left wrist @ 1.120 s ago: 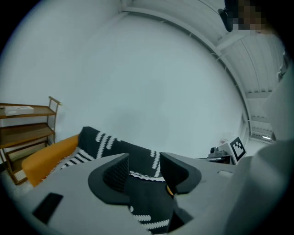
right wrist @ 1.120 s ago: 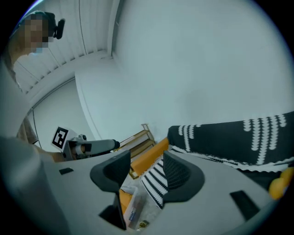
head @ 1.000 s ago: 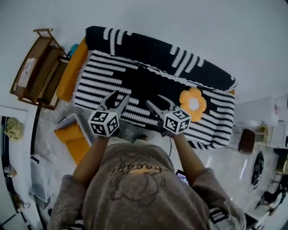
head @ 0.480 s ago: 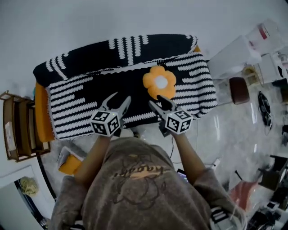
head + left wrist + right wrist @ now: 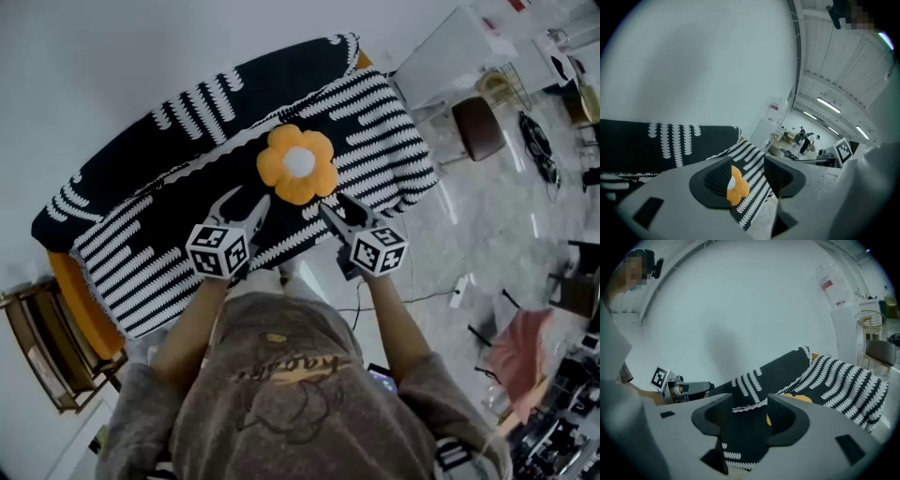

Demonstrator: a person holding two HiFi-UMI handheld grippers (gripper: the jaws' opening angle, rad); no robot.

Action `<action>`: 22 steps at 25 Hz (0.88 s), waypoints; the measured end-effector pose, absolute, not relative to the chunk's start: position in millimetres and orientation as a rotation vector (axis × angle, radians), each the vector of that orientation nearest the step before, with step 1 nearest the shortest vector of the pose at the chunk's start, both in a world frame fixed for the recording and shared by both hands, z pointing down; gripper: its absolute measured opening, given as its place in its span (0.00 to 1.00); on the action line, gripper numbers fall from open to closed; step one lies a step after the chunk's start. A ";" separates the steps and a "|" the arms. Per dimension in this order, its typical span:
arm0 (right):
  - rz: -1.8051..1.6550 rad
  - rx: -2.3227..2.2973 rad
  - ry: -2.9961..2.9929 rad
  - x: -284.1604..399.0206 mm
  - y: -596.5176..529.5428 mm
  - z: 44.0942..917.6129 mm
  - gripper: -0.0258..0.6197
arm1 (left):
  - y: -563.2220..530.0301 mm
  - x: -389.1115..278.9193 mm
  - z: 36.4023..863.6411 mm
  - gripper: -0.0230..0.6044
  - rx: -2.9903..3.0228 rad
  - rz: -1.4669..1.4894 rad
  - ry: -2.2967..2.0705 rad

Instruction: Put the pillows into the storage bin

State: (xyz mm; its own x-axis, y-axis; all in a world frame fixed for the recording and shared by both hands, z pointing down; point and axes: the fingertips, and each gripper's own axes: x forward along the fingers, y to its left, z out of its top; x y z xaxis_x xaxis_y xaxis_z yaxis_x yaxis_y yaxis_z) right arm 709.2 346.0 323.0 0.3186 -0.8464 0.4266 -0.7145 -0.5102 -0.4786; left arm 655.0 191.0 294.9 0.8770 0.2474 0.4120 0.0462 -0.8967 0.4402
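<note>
Both grippers are out in front of the person and neither has anything in it. The left gripper (image 5: pixel 246 200) has its jaws spread, and in the left gripper view (image 5: pixel 747 176) the gap only shows stuff further away. Same for the right gripper (image 5: pixel 339 208): its jaws are apart with nothing pinched (image 5: pixel 750 416).

The orange flower-shaped pillow with a white centre (image 5: pixel 298 164) lies on the sofa seat, just beyond the two sets of fingertips and roughly between them, touching neither. In the left gripper view the left jaw covers about half of it (image 5: pixel 737 186). In the right gripper view only a thin orange sliver (image 5: pixel 797 397) peeks over the right jaw.

The black-and-white striped knitted throw (image 5: pixel 169 253) covers nearly the whole sofa, so just an orange cushion end (image 5: pixel 80 291) sticks out at the lower left. The brown wooden rack (image 5: pixel 47 342) next to it is cut off by the frame edge.

As for writing, the grey-brown sweatshirt (image 5: pixel 281 394) has a printed word, but it's upside down and creased and I can't read it for sure. The clear container with a red label (image 5: pixel 833 284) on top of a white cabinet is too small to read
</note>
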 end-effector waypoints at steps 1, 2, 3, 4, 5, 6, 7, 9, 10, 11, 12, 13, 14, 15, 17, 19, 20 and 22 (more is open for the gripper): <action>-0.976 -2.392 1.404 719.2 346.4 332.9 0.38 | 189.7 666.0 306.8 0.36 2.616 0.682 0.237; -0.989 -2.401 1.377 729.8 346.8 343.3 0.39 | 188.2 677.1 319.8 0.36 2.609 0.711 0.254; -1.001 -2.406 1.350 740.8 347.2 354.2 0.39 | 186.9 688.0 333.4 0.37 2.602 0.742 0.265; -1.017 -2.408 1.325 751.2 347.8 365.4 0.40 | 185.9 698.0 347.2 0.37 2.596 0.774 0.271; -1.037 -2.409 1.306 760.4 348.7 377.3 0.41 | 185.5 706.3 361.0 0.38 2.589 0.806 0.272; -1.062 -2.408 1.292 768.3 350.1 390.3 0.42 | 185.5 712.8 374.7 0.39 2.579 0.835 0.269; -1.091 -2.406 1.284 775.7 351.7 404.4 0.42 | 185.4 718.3 388.5 0.39 2.568 0.859 0.262; -1.149 -2.397 1.270 792.3 353.8 434.0 0.44 | 182.9 730.8 418.0 0.40 2.545 0.899 0.239; -1.177 -2.392 1.263 800.8 354.4 449.2 0.45 | 181.0 737.4 433.7 0.41 2.531 0.915 0.224; -1.205 -2.388 1.258 808.7 354.9 464.9 0.46 | 178.6 743.7 450.0 0.41 2.513 0.928 0.207; -1.234 -2.387 1.257 816.1 354.9 481.6 0.49 | 175.5 750.0 467.1 0.41 2.493 0.938 0.185; -1.265 -2.385 1.260 822.9 355.0 499.3 0.50 | 172.3 755.9 484.8 0.42 2.471 0.948 0.159; -1.300 -2.383 1.262 828.9 355.9 517.5 0.52 | 169.7 761.0 503.0 0.42 2.446 0.957 0.130; -1.335 -2.380 1.261 834.6 358.0 535.7 0.54 | 168.0 765.5 521.2 0.42 2.421 0.965 0.100; -1.387 -2.381 1.257 846.6 362.1 569.8 0.55 | 166.3 773.8 557.2 0.44 2.378 0.978 0.050; -1.411 -2.388 1.256 858.2 363.4 600.2 0.59 | 164.2 781.0 592.6 0.45 2.345 0.988 0.020; -1.414 -2.391 1.252 863.7 362.3 614.9 0.59 | 161.6 784.5 609.7 0.45 2.333 0.989 0.010; -1.412 -2.391 1.231 872.2 359.1 643.0 0.61 | 155.8 790.1 641.7 0.48 2.321 0.989 -0.008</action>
State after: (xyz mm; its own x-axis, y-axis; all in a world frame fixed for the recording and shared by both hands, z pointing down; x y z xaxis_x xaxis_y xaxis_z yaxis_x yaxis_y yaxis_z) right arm 872.2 359.1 643.0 0.2413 -0.6845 0.6879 -0.5881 -0.6671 -0.4574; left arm 790.1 155.8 641.7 0.7211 0.2217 0.6563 -0.2328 -0.8148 0.5310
